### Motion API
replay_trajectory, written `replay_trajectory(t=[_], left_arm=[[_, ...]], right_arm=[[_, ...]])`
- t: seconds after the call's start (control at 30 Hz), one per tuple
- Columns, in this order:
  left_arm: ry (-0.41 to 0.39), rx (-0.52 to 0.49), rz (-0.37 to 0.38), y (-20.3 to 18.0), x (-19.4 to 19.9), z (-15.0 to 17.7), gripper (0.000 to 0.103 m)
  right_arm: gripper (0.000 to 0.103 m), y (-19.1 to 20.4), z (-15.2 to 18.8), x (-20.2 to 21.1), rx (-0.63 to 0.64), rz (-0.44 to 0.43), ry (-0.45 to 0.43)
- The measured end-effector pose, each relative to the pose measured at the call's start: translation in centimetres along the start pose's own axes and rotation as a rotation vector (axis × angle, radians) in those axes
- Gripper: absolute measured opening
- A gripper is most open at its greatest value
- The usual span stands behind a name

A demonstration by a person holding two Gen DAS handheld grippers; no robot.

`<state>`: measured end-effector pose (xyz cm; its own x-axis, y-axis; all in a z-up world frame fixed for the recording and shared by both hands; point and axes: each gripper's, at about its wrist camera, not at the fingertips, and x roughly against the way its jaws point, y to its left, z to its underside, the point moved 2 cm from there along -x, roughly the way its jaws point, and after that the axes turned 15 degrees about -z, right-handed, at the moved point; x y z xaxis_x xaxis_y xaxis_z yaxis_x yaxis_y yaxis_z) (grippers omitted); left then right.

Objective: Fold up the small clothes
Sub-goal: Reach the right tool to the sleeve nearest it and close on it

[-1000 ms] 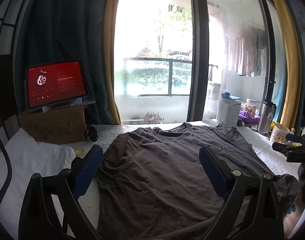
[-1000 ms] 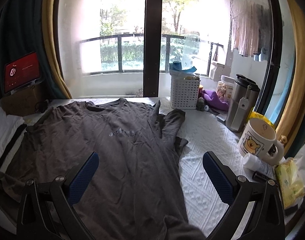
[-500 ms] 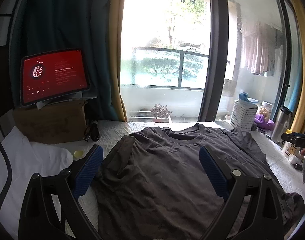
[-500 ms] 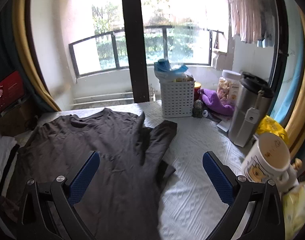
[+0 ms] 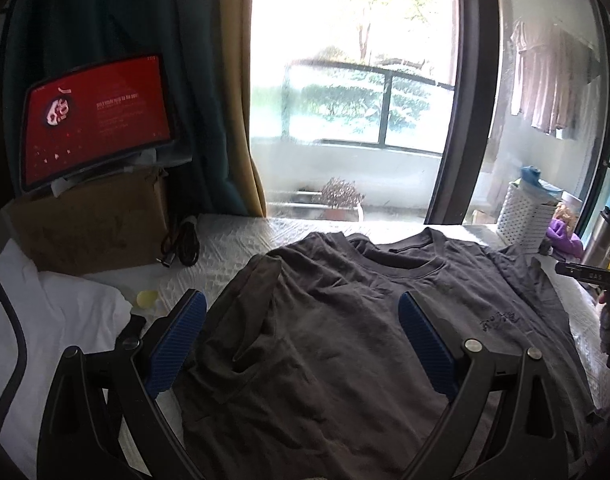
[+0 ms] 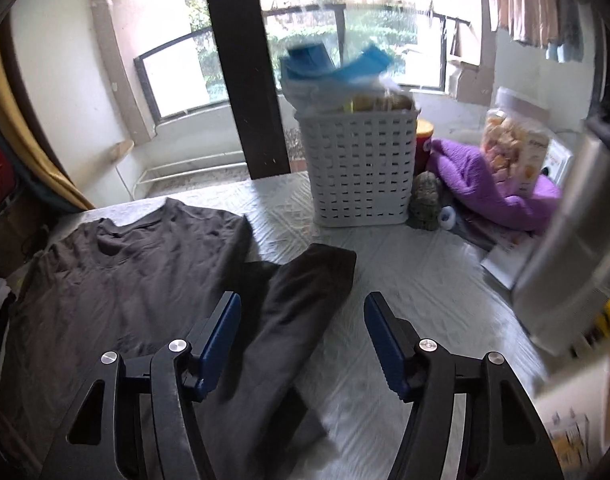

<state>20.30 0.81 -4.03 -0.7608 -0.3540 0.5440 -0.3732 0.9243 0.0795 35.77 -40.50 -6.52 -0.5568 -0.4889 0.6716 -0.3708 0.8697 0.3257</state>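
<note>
Lying flat on the counter, the dark T-shirt looks soft, light and limp. The left gripper hovers wide open and empty above its left sleeve; the right gripper is closing its jaws over the right sleeve, the best hold, not yet pinching it.

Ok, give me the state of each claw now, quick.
Left claw: open, empty, above the dark t-shirt.
Right claw: closing, not yet gripping; the t-shirt's sleeve lies between its jaws.
</note>
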Motion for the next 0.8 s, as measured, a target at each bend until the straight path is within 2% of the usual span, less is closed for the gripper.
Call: replay_trajectory(t=[0.27,0.33,0.37,0.43,0.47,0.5,0.57,0.6,0.8], left_arm=[[0.037,-0.010,-0.041,0.0,-2.1,0.1,0.096],[0.046,-0.009,-0.049,0.1,-2.4,0.1,0.096],[0.049,-0.008,-0.051,0.1,-2.5,0.0,0.096],[0.048,-0.008,-0.053,0.1,-2.4,0.0,0.096],[0.046,-0.012,-0.056,0.1,-2.4,0.0,0.096],[0.046,-0.015,-0.057,0.0,-2.4,0.0,0.096],[0.048,-0.015,-0.053,0.0,-2.4,0.0,0.096],[0.048,-0.015,-0.050,-0.1,-2.3,0.0,0.096],[0.021,-0.010,-0.038,0.0,-1.1,-0.3,0.096]], right_arm=[[0.066,-3.6,-1.5,-4.2,-0.028,0.002,0.030],[0.055,-4.1,-1.6,-5.1,-0.045,-0.020,0.046],[0.043,-4.3,-1.6,-5.5,-0.062,-0.038,0.051],[0.041,-4.4,-1.4,-6.3,-0.074,-0.063,0.053],[0.036,-4.2,-1.3,-6.3,-0.064,-0.069,0.051],[0.022,-4.0,-1.3,-6.4,-0.058,-0.077,0.056],[0.017,-3.6,-1.0,-6.5,-0.044,-0.089,0.070],[0.007,-3.4,-0.9,-6.5,-0.040,-0.092,0.074],[0.005,-3.1,-0.9,-4.4,-0.032,-0.051,0.033]])
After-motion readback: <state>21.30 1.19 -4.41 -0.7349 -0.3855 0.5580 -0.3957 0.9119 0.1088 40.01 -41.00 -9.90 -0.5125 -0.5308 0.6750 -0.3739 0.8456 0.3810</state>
